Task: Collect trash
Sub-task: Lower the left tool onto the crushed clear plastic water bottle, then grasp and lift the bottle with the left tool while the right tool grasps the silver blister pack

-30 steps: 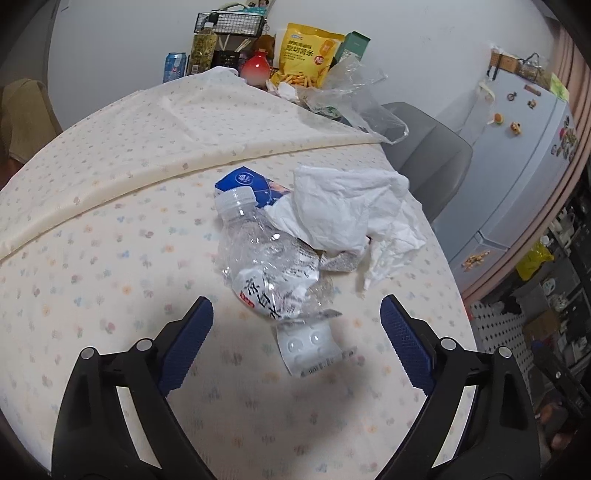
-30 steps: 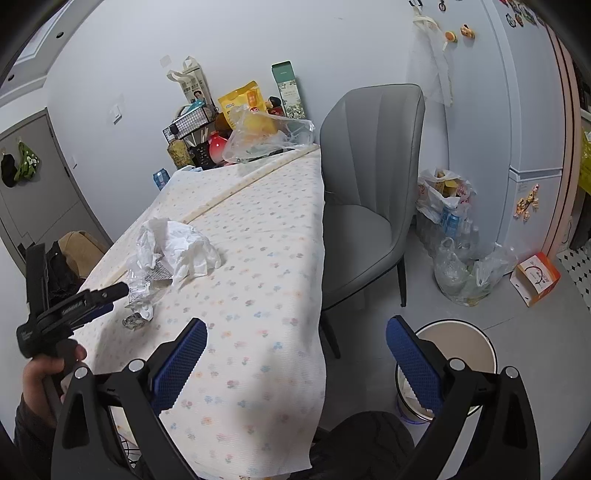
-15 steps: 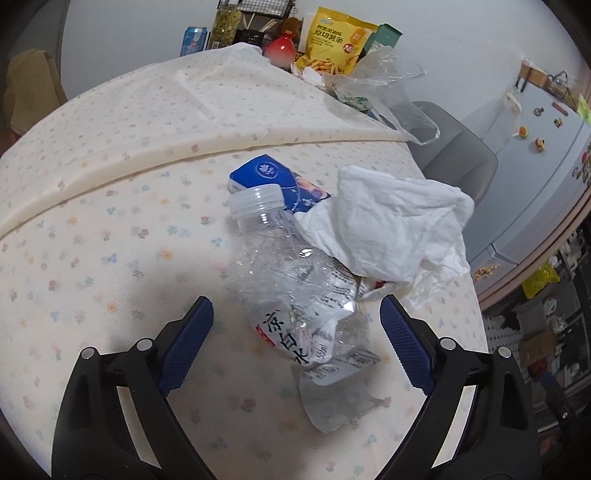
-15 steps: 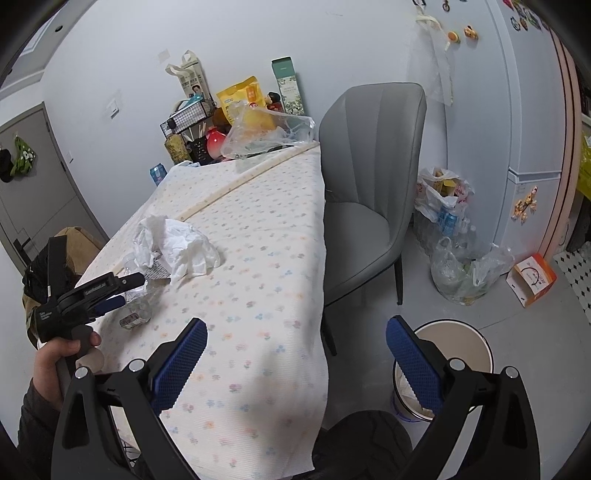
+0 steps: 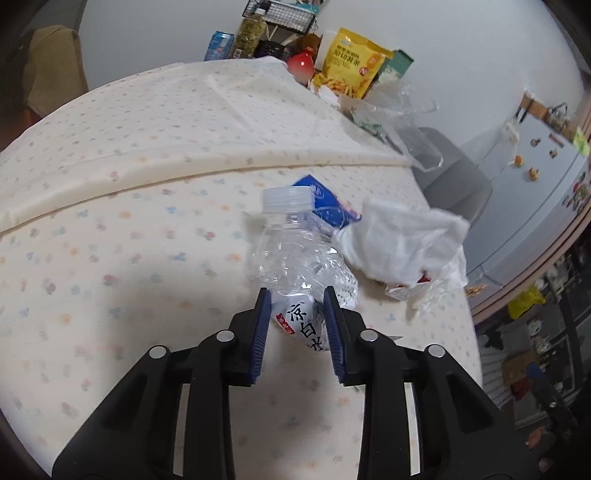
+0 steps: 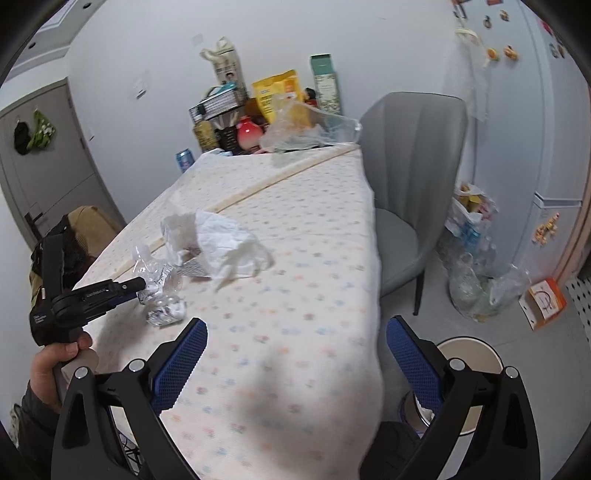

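Note:
A crushed clear plastic bottle [image 5: 299, 258] with a white cap lies on the flowered tablecloth [image 5: 129, 258]. My left gripper [image 5: 296, 295] is closing on its labelled lower end, and both blue pads press the crumpled plastic. Just right of the bottle are a crumpled white tissue [image 5: 399, 240], a blue packet [image 5: 325, 201] and a small torn wrapper [image 5: 402, 291]. In the right wrist view the left gripper [image 6: 138, 284] bites the bottle [image 6: 159, 273] beside the tissue [image 6: 225, 240]. My right gripper [image 6: 295, 325] stands open and empty over the table's near corner.
A round bin [image 6: 465, 354] stands on the floor right of the table, below my right gripper. A grey chair [image 6: 410, 184] sits at the table's right side. Snack bags, bottles and a wire basket [image 5: 280, 14] crowd the far end. Filled plastic bags [image 6: 476, 280] lean by the fridge.
My left gripper moved forward over the bottle and closed from wide open onto its lower end. The right wrist view shifted slightly toward the table; its jaws stayed wide.

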